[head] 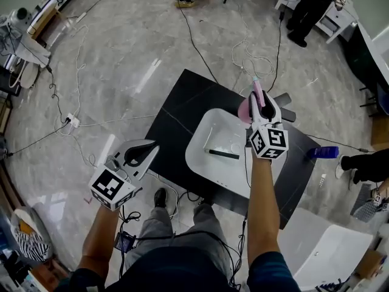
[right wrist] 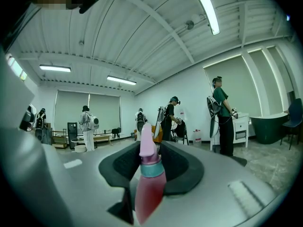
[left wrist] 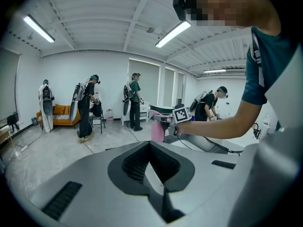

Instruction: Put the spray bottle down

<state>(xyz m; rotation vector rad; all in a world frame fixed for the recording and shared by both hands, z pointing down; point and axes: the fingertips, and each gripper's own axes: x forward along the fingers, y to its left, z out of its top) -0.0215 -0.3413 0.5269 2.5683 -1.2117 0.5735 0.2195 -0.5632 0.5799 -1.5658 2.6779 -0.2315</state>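
Note:
The spray bottle (head: 245, 109) is pink with a paler nozzle and a teal collar. My right gripper (head: 262, 106) is shut on it and holds it over the far edge of a white basin (head: 209, 128) on the black table (head: 176, 123). In the right gripper view the bottle (right wrist: 148, 186) stands upright between the jaws of the right gripper (right wrist: 150, 148). My left gripper (head: 144, 151) hangs off the table's near left corner, over the floor, shut with nothing in it. In the left gripper view the left gripper (left wrist: 150, 144) points towards the bottle (left wrist: 157, 131).
A dark pen-like stick (head: 223, 154) lies in the basin. Grey rolls (head: 284, 107) lie beyond the right gripper, and a blue object (head: 322, 152) sits at the table's right edge. A white tub (head: 331, 248) stands on the floor at lower right. Cables (head: 79, 121) cross the floor; several people stand around.

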